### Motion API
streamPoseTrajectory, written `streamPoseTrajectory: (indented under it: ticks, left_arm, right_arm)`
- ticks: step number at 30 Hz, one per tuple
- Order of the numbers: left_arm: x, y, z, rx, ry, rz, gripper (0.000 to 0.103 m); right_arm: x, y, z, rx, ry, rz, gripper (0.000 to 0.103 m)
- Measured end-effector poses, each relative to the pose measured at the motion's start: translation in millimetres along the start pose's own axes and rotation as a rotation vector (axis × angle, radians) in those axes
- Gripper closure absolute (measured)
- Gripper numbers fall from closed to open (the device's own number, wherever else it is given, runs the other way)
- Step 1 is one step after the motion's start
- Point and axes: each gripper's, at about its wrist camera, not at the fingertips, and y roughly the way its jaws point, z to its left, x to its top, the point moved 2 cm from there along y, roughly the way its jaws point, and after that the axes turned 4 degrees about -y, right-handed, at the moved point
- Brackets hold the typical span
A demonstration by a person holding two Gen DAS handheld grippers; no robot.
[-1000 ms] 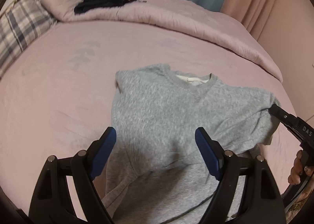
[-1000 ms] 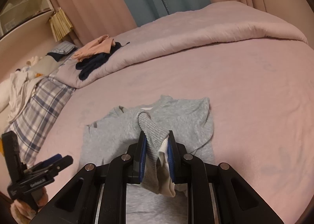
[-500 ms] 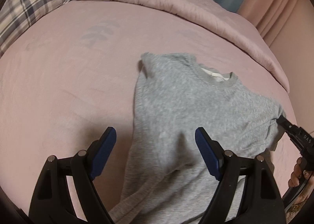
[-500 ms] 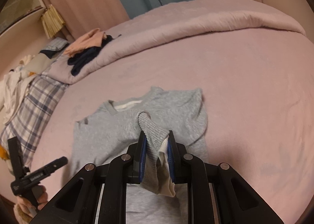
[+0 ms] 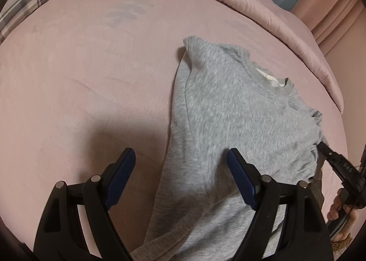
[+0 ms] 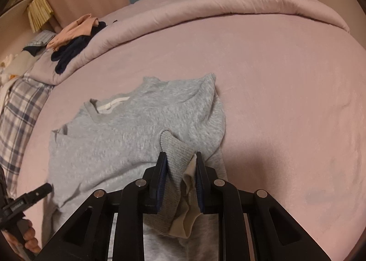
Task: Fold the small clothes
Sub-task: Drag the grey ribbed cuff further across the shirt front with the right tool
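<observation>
A small grey sweatshirt [image 5: 233, 114] lies on the pink bed, collar towards the far side; it also shows in the right wrist view [image 6: 128, 135]. My right gripper [image 6: 179, 158] is shut on its ribbed grey cuff [image 6: 176, 148] and holds that sleeve folded over the body. My left gripper [image 5: 180, 164] is open and empty, hovering over the sweatshirt's left edge. The right gripper shows in the left wrist view [image 5: 336, 164] at the sweatshirt's right side; the left gripper shows in the right wrist view [image 6: 34, 193] at lower left.
The pink bed sheet [image 5: 80, 77] spreads to the left. A rolled pink duvet [image 6: 205, 6] lies along the far side with dark and peach clothes [image 6: 75, 39] on it. A plaid pillow [image 6: 16, 110] is at the left.
My left gripper has moved left, so the sweatshirt now lies more to its right. My right gripper has moved closer over the sweatshirt, still holding the cuff.
</observation>
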Motion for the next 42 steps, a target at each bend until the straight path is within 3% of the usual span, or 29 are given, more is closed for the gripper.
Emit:
streamPoseTrajectory:
  ticks: [1, 3, 5, 8, 12, 17, 19, 20, 21, 31, 42]
  left_arm:
    - [-0.7, -0.6, -0.3, -0.001, 0.002, 0.0, 0.021]
    - [-1.4, -1.6, -0.2, -0.003, 0.005, -0.002, 0.021]
    - [-2.3, -2.4, -0.2, -0.005, 0.004, -0.001, 0.02]
    - [-4.4, -1.5, 1.6, -0.006, -0.003, 0.008, 0.02]
    - [-6.2, -1.4, 3.3, -0.008, -0.014, 0.017, 0.02]
    - [-7.9, -3.1, 3.5, -0.013, -0.009, 0.02, 0.02]
    - [-7.9, -2.9, 4.1, -0.012, -0.009, 0.022, 0.02]
    - [-7.9, -3.0, 4.4, -0.012, -0.01, 0.022, 0.02]
    - [-7.9, -3.3, 4.5, -0.012, -0.01, 0.023, 0.02]
    - [-8.3, -2.5, 1.8, -0.019, -0.002, 0.028, 0.02]
    - [-8.5, 2.2, -0.2, -0.006, 0.011, 0.033, 0.02]
  right_arm:
    - [0.7, -3.8, 0.3, 0.008, 0.003, -0.002, 0.079]
    - [2.1, -13.7, -1.5, 0.021, 0.023, -0.02, 0.061]
    - [1.9, -25.5, -3.9, 0.025, 0.043, -0.054, 0.05]
    - [-2.4, -34.4, -6.0, 0.052, 0.062, -0.057, 0.05]
    - [-15.2, -23.8, -5.2, 0.121, 0.089, 0.013, 0.05]
    - [-24.9, -11.1, -1.4, 0.081, 0.077, 0.05, 0.05]
    - [-25.4, -9.0, 0.2, 0.065, 0.056, 0.039, 0.054]
    - [-25.6, -7.7, 0.7, 0.049, 0.042, 0.032, 0.069]
    - [-25.3, -7.4, 0.5, 0.045, 0.038, 0.022, 0.092]
    - [-9.1, -44.2, -4.0, 0.041, 0.026, -0.15, 0.099]
    - [-16.2, -3.6, -13.4, -0.004, 0.053, -0.029, 0.099]
